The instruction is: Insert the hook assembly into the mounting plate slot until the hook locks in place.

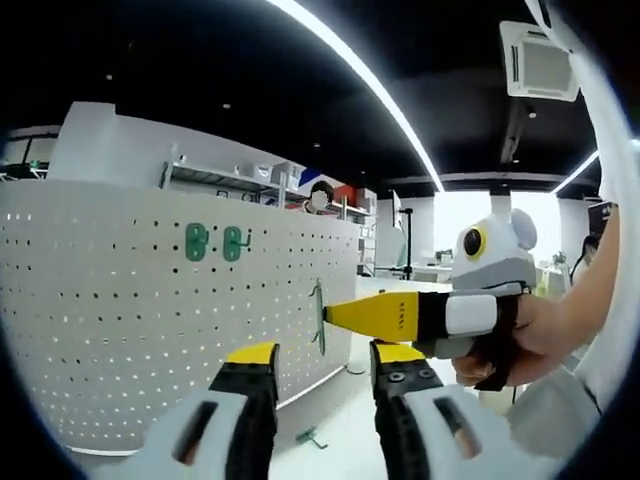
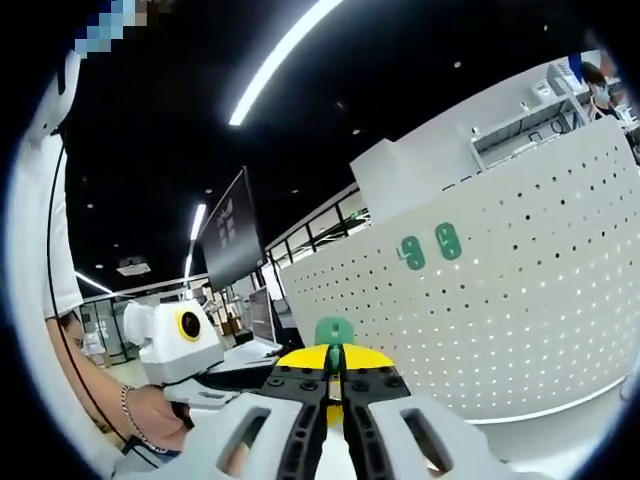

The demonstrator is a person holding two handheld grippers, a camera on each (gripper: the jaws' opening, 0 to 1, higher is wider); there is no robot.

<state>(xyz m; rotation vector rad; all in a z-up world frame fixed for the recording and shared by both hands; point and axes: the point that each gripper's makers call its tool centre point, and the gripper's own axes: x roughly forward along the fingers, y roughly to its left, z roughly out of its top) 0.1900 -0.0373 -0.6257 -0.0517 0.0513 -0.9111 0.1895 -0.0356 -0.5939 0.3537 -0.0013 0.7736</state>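
Right gripper view shows the right gripper (image 2: 336, 378) with its jaws closed together on a small green hook (image 2: 334, 331), whose rounded plate stands up just above the yellow tips, at the lower centre of the frame. In the left gripper view this same gripper enters from the right side, and the hook (image 1: 318, 316) is seen edge-on at its tip, near the white pegboard (image 1: 120, 300) but I cannot tell if it touches. Two green hooks already mounted (image 1: 213, 242) sit on the board in the upper left part of that frame, and another hook (image 1: 310, 437) lies on the table at the bottom.

The left gripper (image 1: 322, 365) is wide open and holds nothing.

The hook looks like thin, light, stiff plastic, so it probably needs little force but can twist between the pads. I think the flat plate is the best place to hold, leaving the back tabs free for the holes.
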